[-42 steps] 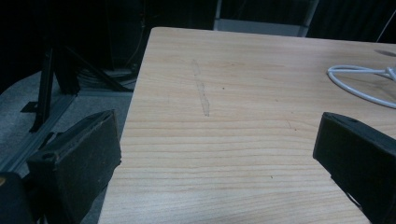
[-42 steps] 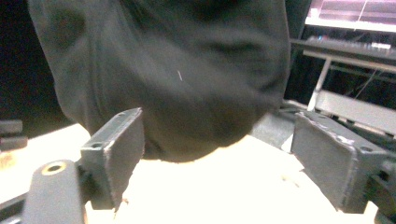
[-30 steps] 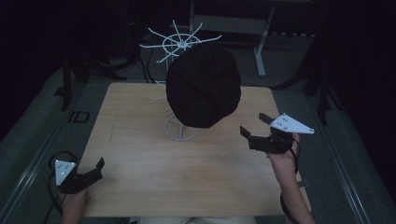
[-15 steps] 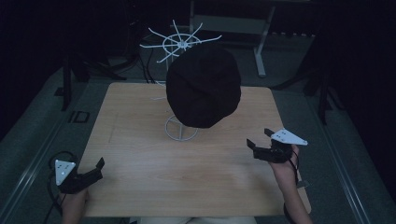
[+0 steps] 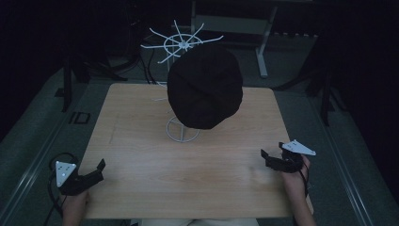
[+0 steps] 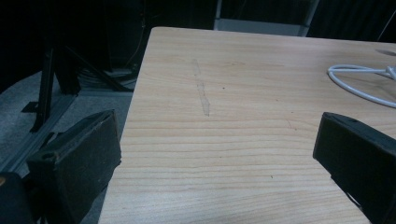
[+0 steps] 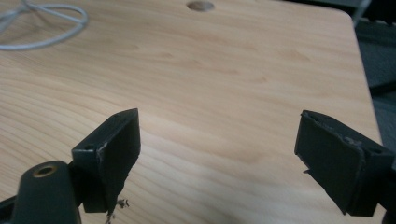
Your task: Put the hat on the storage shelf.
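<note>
Left gripper (image 5: pixel 99 168) and right gripper (image 5: pixel 264 156) being held low at near table (image 5: pixel 141 141) corners, jaws spread wide, nothing gripped. Black hat (image 5: pixel 205 87) being carried on white wire stand (image 5: pixel 182 132), ahead, between both. Judged best: brim approached evenly from both sides, stand kept steady.

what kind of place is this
Probably a dim lab or recording workspace: a light wooden table on grey carpet, a black cap on a white wire stand, dark metal frames around.
</note>
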